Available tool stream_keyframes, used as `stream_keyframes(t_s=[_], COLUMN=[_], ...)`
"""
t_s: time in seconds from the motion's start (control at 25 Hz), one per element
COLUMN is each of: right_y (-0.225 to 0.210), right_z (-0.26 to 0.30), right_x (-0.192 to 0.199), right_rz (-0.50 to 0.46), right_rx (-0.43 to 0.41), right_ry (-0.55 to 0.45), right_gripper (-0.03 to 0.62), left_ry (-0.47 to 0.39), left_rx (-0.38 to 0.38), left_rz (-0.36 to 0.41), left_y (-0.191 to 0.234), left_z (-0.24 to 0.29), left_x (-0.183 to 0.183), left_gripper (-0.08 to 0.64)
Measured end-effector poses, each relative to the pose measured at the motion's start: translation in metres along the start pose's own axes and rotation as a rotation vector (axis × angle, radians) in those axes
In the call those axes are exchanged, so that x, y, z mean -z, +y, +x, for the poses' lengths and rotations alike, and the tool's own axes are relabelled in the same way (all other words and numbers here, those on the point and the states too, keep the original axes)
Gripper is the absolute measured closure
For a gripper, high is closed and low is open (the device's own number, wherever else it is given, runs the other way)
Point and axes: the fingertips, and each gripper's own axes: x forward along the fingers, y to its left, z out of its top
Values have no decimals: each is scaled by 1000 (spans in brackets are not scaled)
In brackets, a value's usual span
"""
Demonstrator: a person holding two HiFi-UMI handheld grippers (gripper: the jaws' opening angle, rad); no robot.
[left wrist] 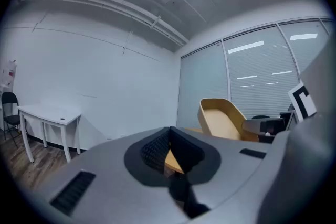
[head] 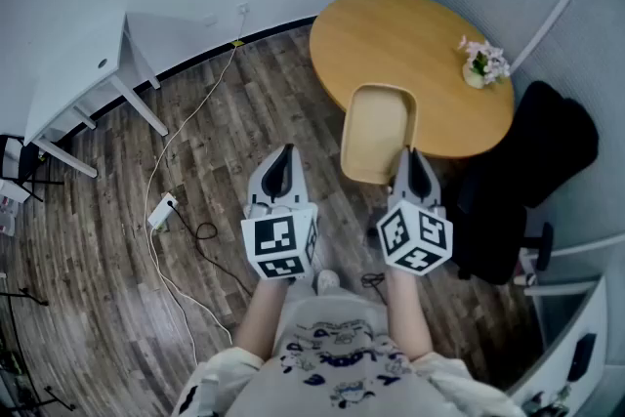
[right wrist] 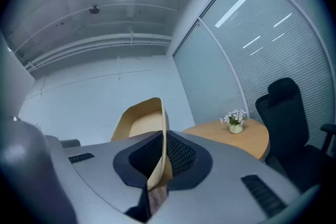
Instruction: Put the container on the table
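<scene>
Container is hanging tilted over the near edge of the round wooden desk, its long axis running away from the person, its open side facing up and partly toward the left gripper. The right gripper is clamping its near right rim; the left gripper's jaws are pressing together on nothing.

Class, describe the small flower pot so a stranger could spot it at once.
Start at the round wooden table. Near its right edge in the head view, beside the black office chair, stands a small pot of pale pink flowers, the only plant in sight.
</scene>
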Motion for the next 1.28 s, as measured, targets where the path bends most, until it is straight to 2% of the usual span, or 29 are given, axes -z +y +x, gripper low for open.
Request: stream_keyframes(t_s=[0.48, 0.84, 1.28], right_y=[-13, -22, -33], right_z=[2, 14, 60], right_x=[2, 14, 28], right_rz=[18, 28, 37], right_rx=[-17, -44, -50], right_ry=[13, 45, 94], right_gripper=[572, 572, 572], left_ry=[8, 35, 55], left_rx=[-28, -67, -100], left_rz=[2, 3, 3], left_y=[-11, -13, -1], left_z=[2, 3, 43], left_x=[3, 19, 28], left_gripper=[557, 557, 557])
